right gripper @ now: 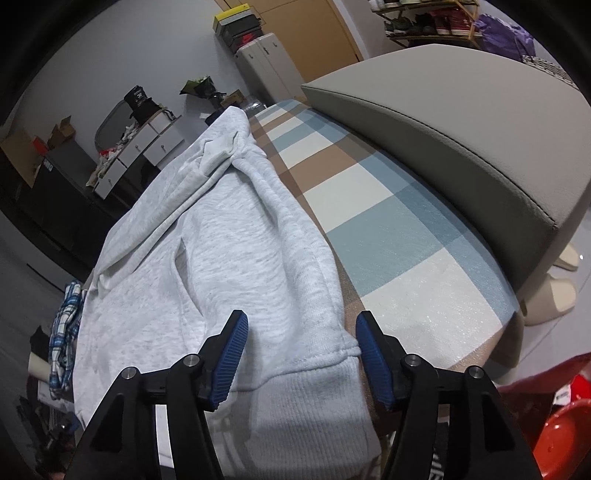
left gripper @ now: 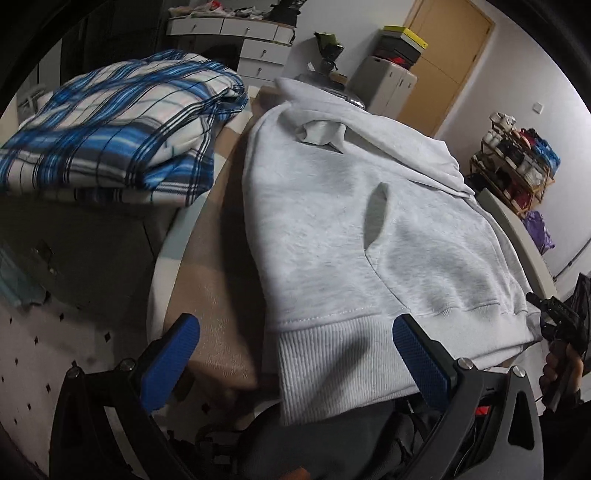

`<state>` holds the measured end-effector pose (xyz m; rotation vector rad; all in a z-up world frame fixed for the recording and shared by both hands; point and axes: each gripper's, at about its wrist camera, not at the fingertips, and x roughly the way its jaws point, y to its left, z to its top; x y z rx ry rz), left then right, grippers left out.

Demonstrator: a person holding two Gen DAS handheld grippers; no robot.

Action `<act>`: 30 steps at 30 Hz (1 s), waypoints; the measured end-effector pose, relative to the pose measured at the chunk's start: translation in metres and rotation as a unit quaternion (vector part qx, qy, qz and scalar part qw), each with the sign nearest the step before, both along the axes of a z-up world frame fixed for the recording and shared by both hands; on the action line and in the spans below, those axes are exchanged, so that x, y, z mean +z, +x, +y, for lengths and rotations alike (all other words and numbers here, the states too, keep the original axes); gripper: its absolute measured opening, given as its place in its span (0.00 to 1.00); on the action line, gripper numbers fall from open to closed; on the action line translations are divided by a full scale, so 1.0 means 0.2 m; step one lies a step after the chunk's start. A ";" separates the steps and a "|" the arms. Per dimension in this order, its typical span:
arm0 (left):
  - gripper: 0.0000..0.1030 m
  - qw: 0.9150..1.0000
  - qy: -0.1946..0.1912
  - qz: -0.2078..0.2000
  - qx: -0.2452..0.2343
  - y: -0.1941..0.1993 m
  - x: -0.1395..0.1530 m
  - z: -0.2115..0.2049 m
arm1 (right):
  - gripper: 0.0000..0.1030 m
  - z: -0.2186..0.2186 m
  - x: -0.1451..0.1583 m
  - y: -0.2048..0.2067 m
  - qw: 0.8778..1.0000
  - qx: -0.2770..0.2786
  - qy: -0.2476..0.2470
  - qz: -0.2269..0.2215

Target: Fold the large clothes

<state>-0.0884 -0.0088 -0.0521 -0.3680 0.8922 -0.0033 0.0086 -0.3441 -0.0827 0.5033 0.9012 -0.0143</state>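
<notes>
We're looking into a home bedroom: a checked bed point(right gripper: 388, 221) is filling the middle, white drawers point(left gripper: 236, 29) are sitting by the wall, a shoe rack point(left gripper: 517, 166) is standing near the wooden door point(left gripper: 443, 55)

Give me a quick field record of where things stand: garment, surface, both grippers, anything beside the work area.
garment: light grey hoodie, lying flat, sleeves folded in, ribbed hem nearest the grippers
surface: checked bed cover in blue, tan and white
left gripper: jaws open, straddling the hem's left corner, not closed on it
right gripper: jaws open, straddling the hem's right corner, not closed on it
beside the hoodie: folded blue plaid garment, to its left
right side of bed: grey padded board
</notes>
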 end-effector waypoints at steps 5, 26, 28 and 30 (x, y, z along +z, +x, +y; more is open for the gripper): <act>0.88 1.000 -0.025 0.002 -0.017 0.06 -0.01 -0.05 | 0.62 0.01 0.00 0.01 1.000 0.003 -0.005 0.000; 0.11 1.000 -0.005 -0.019 -0.024 0.07 -0.05 -0.05 | 0.13 0.07 0.01 0.00 0.998 0.019 -0.041 -0.032; 0.10 1.000 -0.001 -0.019 -0.024 0.05 -0.05 -0.05 | 0.12 0.07 0.00 -0.02 0.999 0.020 -0.042 -0.027; 0.10 1.000 0.004 -0.018 -0.026 0.04 -0.04 -0.06 | 0.12 0.06 -0.01 -0.04 0.999 0.022 -0.040 -0.024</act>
